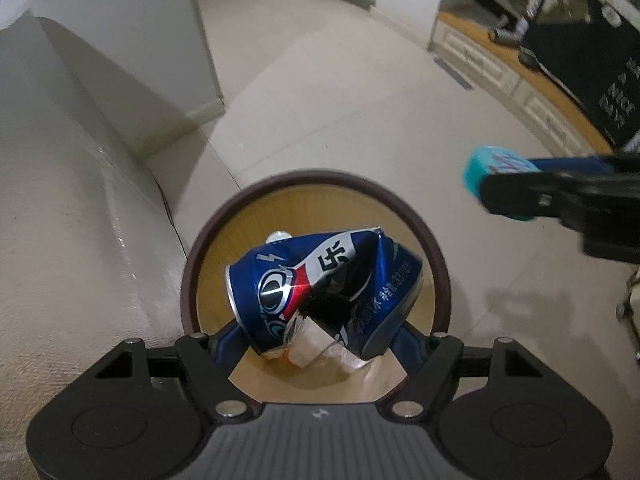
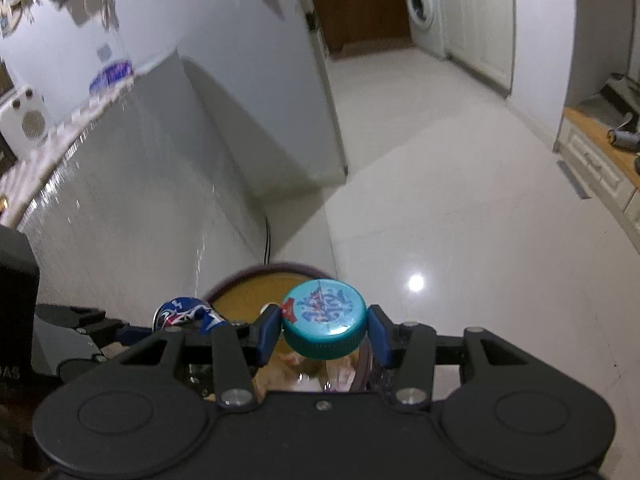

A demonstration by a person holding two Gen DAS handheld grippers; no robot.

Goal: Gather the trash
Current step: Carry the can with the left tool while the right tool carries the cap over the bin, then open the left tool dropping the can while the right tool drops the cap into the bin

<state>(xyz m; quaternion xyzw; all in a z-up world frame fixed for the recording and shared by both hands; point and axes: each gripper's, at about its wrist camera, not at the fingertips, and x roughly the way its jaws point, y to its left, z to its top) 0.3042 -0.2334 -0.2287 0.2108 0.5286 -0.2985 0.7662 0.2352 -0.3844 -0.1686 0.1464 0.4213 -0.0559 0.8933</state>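
My left jaws pinch the crumpled blue aluminium can (image 1: 324, 292) by its dented flanks, light and springy; my right jaws clamp the rigid teal plastic cap (image 2: 325, 322) across its ribbed rim.

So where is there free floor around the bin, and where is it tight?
Free: tiled floor beyond and right of the bin, up to the cabinets. Tight: bin's left rim nearly meets the white wall; its mouth is filled by the crushed can in the left gripper.

black hand-held gripper (image 2: 324, 330), blue pads (image 2: 267, 332), silver screws
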